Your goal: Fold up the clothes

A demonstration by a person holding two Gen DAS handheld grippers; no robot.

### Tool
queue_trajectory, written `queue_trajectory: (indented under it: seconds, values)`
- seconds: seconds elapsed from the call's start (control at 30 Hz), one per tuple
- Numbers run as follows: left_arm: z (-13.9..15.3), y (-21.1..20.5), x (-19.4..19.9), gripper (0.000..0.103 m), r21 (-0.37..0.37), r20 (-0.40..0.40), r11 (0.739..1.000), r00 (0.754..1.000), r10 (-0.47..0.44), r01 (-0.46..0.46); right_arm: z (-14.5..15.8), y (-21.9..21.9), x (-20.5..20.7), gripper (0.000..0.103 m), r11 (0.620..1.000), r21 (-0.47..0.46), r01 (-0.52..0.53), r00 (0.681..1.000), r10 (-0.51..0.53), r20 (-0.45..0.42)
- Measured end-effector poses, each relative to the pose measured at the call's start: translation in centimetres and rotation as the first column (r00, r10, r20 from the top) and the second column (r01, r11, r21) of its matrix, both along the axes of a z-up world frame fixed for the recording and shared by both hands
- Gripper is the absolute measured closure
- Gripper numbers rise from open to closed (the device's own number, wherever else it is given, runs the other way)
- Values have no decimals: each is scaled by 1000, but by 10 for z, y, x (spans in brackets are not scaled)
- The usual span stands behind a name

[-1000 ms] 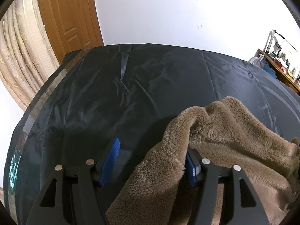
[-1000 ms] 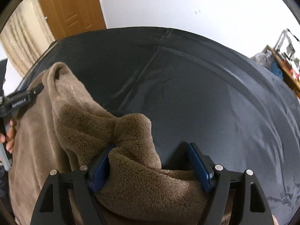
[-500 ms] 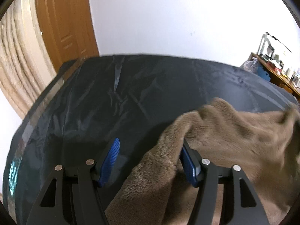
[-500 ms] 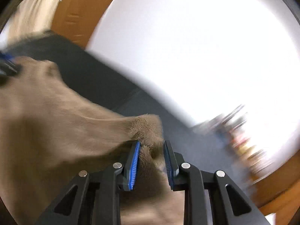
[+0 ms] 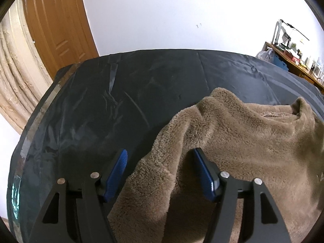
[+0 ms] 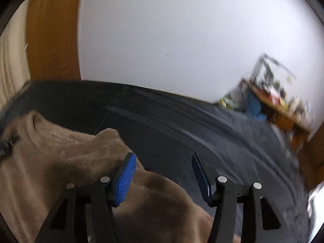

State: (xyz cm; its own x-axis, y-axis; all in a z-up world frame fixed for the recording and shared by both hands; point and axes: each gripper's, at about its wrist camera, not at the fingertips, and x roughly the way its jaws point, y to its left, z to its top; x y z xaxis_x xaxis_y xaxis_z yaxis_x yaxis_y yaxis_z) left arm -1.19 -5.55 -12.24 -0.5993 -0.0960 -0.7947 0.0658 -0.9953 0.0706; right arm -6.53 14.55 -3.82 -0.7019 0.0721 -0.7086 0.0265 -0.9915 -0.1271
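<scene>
A brown fleece garment (image 5: 247, 137) lies on the black sheet (image 5: 91, 121). My left gripper (image 5: 161, 163) is open over the garment's left edge. A raised fold of fleece runs up between its blue pads (image 5: 118, 172) without being pinched. The right wrist view is blurred by motion. In it my right gripper (image 6: 163, 167) stands open, with the garment (image 6: 60, 162) under and left of its left pad (image 6: 125, 178) and only dark sheet between the fingers. The other gripper (image 6: 6, 144) shows at that view's left edge.
The black sheet (image 6: 202, 133) covers a wide flat surface with taped edges (image 5: 40, 111). A wooden door (image 5: 56, 26) and a beige curtain (image 5: 14, 70) stand at the far left. A cluttered wooden desk (image 5: 293, 60) is at the far right against a white wall.
My right gripper, shut on a fold of the garment half a second ago, has opened and let it go, and has swung. The left gripper stays open; the garment has spread rightward.
</scene>
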Motion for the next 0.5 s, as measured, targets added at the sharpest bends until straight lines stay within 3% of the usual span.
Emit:
queue_trajectory:
  seconds: [0.07, 0.27, 0.4, 0.5]
  values:
    - [-1, 0, 0, 32, 0, 0, 1000, 1000, 0, 0, -3, 4, 8, 44, 1000, 9, 10, 999, -10, 37]
    - [0, -6, -2, 31, 5, 1, 1000, 1000, -1, 1, -25, 29, 27, 44, 983, 184, 7, 992, -30, 123]
    - [0, -1, 1, 31, 2, 0, 1000, 1000, 1, -1, -47, 48, 15, 42, 989, 144, 28, 979, -56, 194]
    - [-1, 0, 1, 30, 3, 1, 1000, 1000, 2, -2, -49, 43, 10, 37, 986, 160, 40, 982, -68, 179]
